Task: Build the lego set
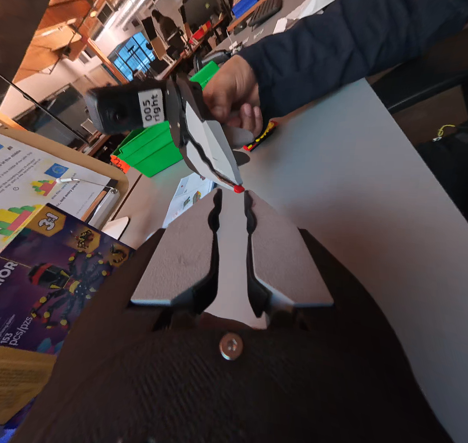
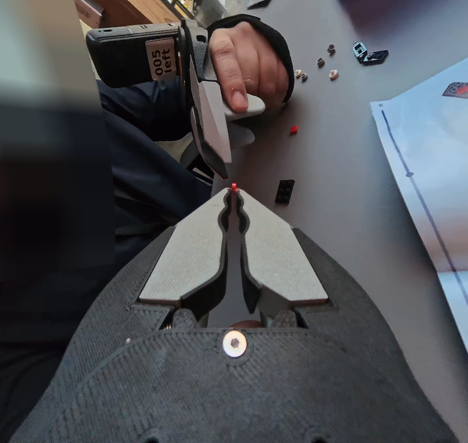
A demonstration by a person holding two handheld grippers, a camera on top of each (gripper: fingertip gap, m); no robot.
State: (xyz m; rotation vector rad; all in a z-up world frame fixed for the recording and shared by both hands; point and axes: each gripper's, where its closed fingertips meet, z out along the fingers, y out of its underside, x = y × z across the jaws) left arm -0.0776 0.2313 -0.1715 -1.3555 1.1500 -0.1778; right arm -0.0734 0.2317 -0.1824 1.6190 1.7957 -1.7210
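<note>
A: Where was the red piece (image 2: 234, 187)?
B: Pinched at the very tips of the right gripper (image 2: 233, 190), its fingers nearly closed, above the grey bench (image 2: 329, 152).
A: And the left gripper (image 1: 233, 194)?
B: Its fingers stood narrowly apart, empty, tips just beside that small, glossy piece, pointing straight at it.

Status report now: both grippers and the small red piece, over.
Right gripper shut on small red piece, held above the table. Left gripper open, empty, tips just short of the piece. Nothing between them.
</note>
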